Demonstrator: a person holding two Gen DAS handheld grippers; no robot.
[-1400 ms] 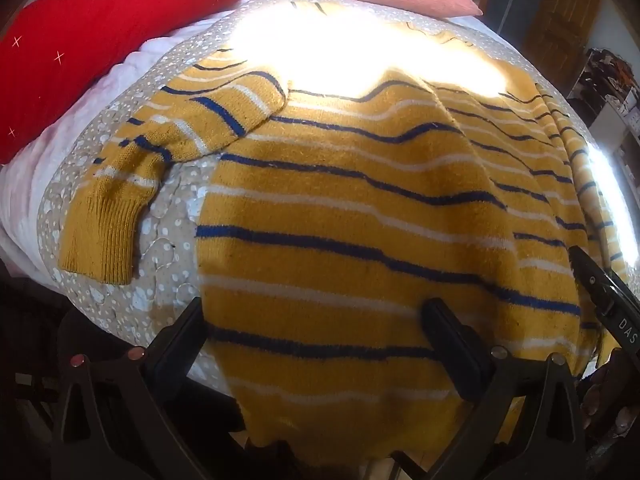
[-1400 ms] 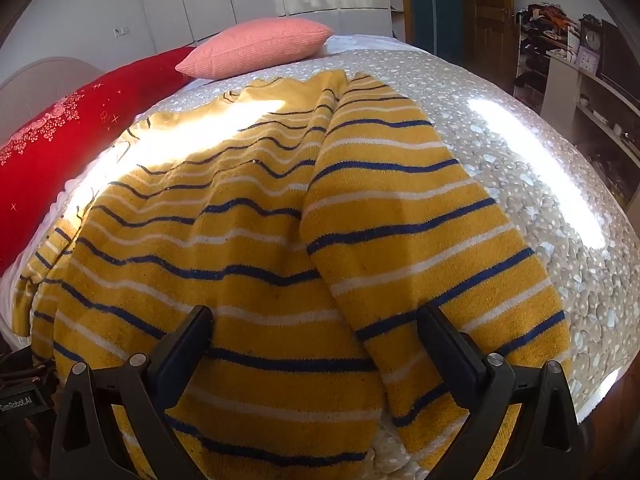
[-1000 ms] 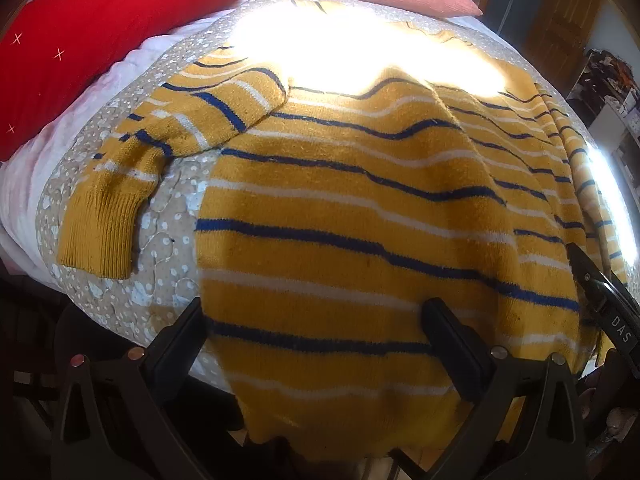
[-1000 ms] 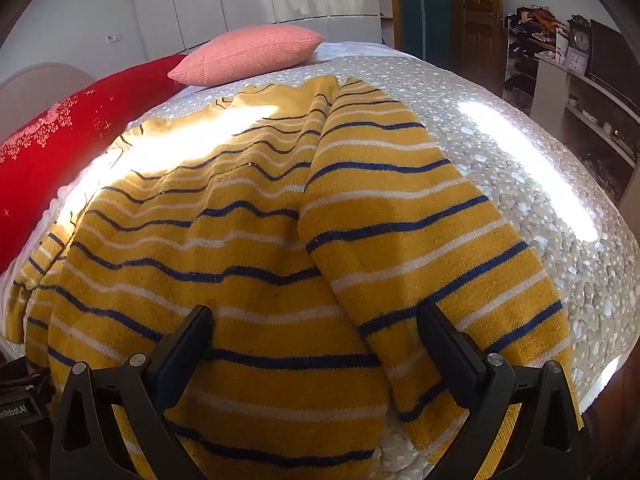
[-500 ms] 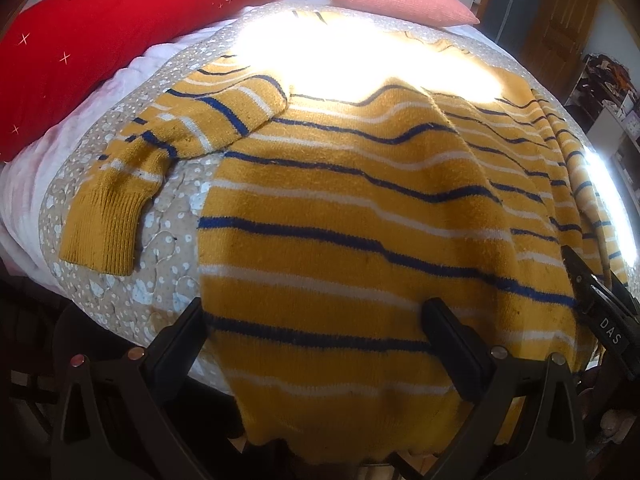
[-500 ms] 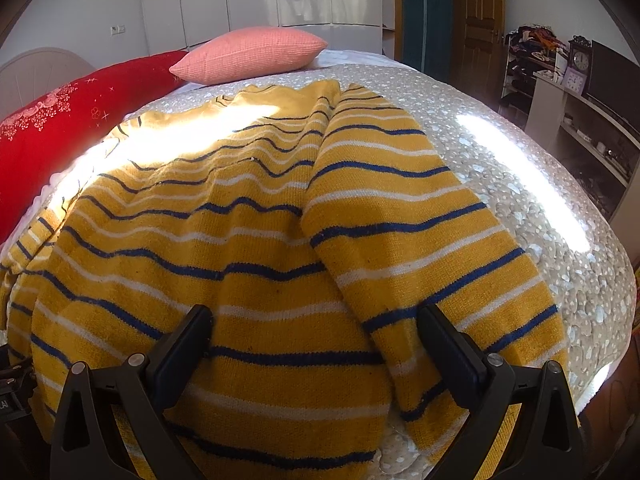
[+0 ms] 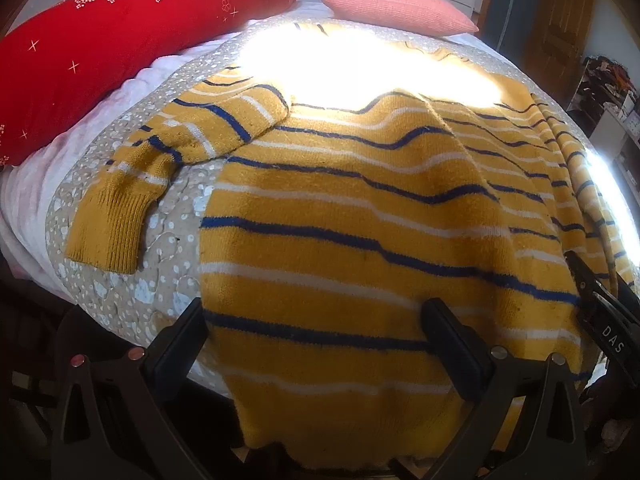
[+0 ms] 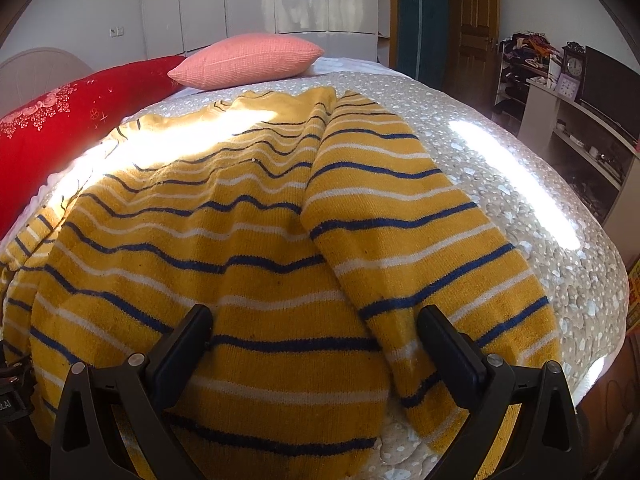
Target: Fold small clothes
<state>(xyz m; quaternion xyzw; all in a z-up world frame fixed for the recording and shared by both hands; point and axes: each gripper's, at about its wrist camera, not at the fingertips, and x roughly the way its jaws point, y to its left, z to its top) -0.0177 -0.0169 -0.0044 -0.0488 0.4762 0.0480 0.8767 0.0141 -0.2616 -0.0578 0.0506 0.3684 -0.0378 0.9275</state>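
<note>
Lying flat on the dotted grey bedspread [image 7: 168, 264], the yellow sweater [image 7: 360, 240] with blue and white stripes has its hem hanging over the near edge of the bed. Seen from the left wrist, one sleeve [image 7: 168, 160] angles out from the sweater's left side, its ribbed cuff resting on the bedspread, apart from the body. Seen from the right wrist, the other sleeve [image 8: 408, 224] lies along the sweater's right edge, overlapping the body, with its end toward the near bed edge.

Both grippers hover over the sweater's hem. The left gripper [image 7: 316, 332] has its fingers spread wide with nothing between them, one finger at the sweater's left edge. The right gripper [image 8: 316, 336] is likewise spread and empty, one finger over the body and the other over the sleeve end; its tip also shows at the far right of the left view.

Beyond the sweater's collar end lie a red pillow [image 7: 120, 36] and a pink cushion [image 8: 248, 58].
</note>
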